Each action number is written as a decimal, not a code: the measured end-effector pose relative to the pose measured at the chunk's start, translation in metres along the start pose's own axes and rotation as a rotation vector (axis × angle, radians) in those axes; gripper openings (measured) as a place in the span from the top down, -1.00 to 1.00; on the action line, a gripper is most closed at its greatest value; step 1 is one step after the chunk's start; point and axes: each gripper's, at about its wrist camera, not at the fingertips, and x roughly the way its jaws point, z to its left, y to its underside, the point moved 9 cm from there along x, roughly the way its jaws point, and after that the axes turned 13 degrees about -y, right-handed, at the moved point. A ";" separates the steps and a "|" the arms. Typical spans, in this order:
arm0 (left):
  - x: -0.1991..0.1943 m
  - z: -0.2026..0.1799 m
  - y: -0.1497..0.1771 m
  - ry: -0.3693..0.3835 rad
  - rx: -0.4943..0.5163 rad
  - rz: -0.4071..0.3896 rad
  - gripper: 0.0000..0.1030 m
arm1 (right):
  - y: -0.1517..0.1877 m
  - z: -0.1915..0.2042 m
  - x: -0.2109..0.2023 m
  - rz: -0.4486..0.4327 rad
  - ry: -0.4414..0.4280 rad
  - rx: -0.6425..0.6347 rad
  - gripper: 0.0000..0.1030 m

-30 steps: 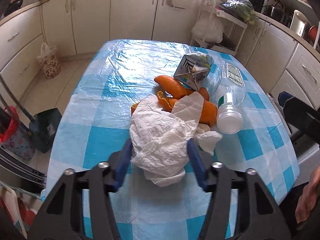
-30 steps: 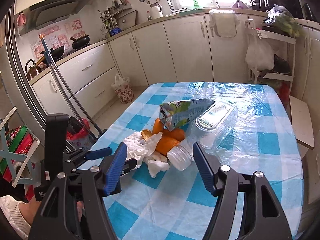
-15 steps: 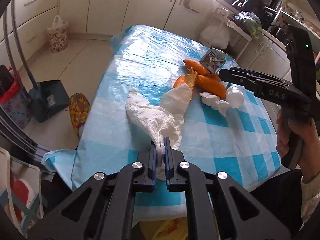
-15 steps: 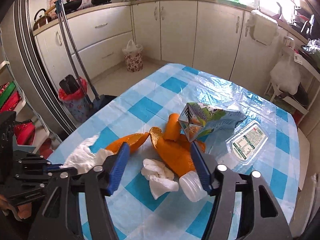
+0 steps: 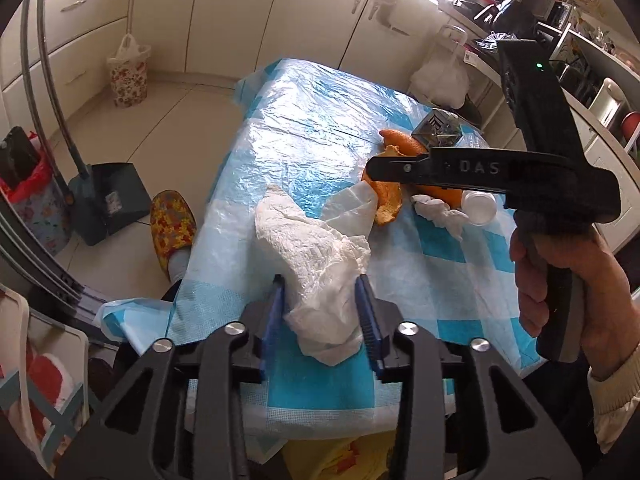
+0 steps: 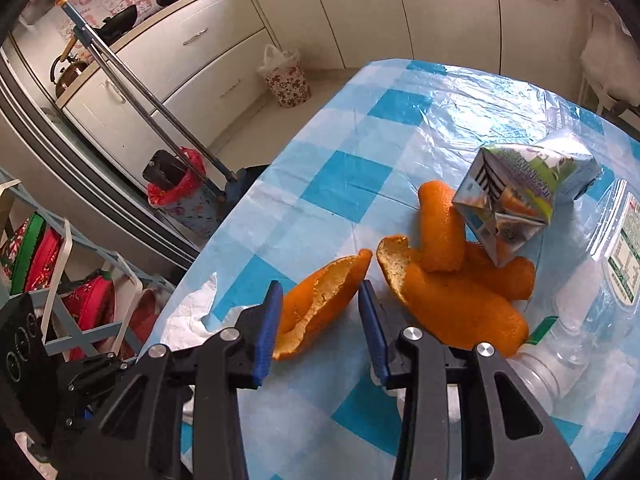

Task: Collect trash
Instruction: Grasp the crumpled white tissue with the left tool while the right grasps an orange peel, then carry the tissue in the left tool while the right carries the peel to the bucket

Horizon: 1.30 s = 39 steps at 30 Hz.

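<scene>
A crumpled white tissue (image 5: 316, 264) lies at the near edge of the blue checked table (image 5: 304, 128). My left gripper (image 5: 320, 314) straddles it with its jaws opening, and the blue pads stand at the tissue's sides without squeezing it. In the right wrist view a curled orange peel (image 6: 320, 304) lies between the pads of my right gripper (image 6: 318, 322), whose jaws are closing; a gap shows beside the right pad. More peels (image 6: 452, 304), a juice carton (image 6: 520, 196) and a clear plastic bottle (image 6: 592, 308) lie just beyond. A hand holds the right gripper (image 5: 374, 170) over the peels.
A small tissue wad (image 5: 436, 212) lies by the bottle's cap (image 5: 478, 208). A yellow bag (image 5: 340, 456) shows below the table's near edge. On the floor to the left are a dustpan (image 5: 108, 196), a slippered foot (image 5: 172, 220) and a red-lined bin (image 6: 180, 196).
The left gripper closed on the tissue, dragged it to the near edge, and its jaws have now parted. The right gripper came down over the orange peel with narrowing jaws.
</scene>
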 end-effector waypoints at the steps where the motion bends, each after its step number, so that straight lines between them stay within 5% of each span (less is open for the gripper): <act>1: 0.000 -0.001 -0.002 -0.028 0.013 -0.010 -0.06 | 0.001 0.001 0.005 0.003 0.011 -0.003 0.35; 5: 0.002 -0.006 -0.005 -0.077 0.049 -0.021 -0.17 | 0.004 0.005 0.014 -0.001 0.026 -0.040 0.63; 9: 0.008 -0.010 -0.007 -0.128 0.098 -0.048 -0.10 | -0.003 0.007 -0.009 -0.089 0.033 -0.060 0.67; 13: 0.011 -0.016 -0.007 -0.146 0.137 -0.060 0.68 | -0.006 0.009 -0.050 -0.204 0.033 -0.058 0.68; 16: 0.007 -0.020 -0.007 -0.125 0.127 -0.055 0.85 | 0.006 0.014 -0.083 -0.271 -0.003 -0.045 0.68; 28: -0.047 -0.037 0.015 -0.066 0.086 -0.107 0.86 | 0.106 0.047 -0.137 -0.325 -0.049 -0.032 0.68; 39: -0.095 -0.051 0.029 -0.062 0.114 -0.166 0.86 | 0.158 0.059 -0.152 -0.336 -0.076 0.003 0.68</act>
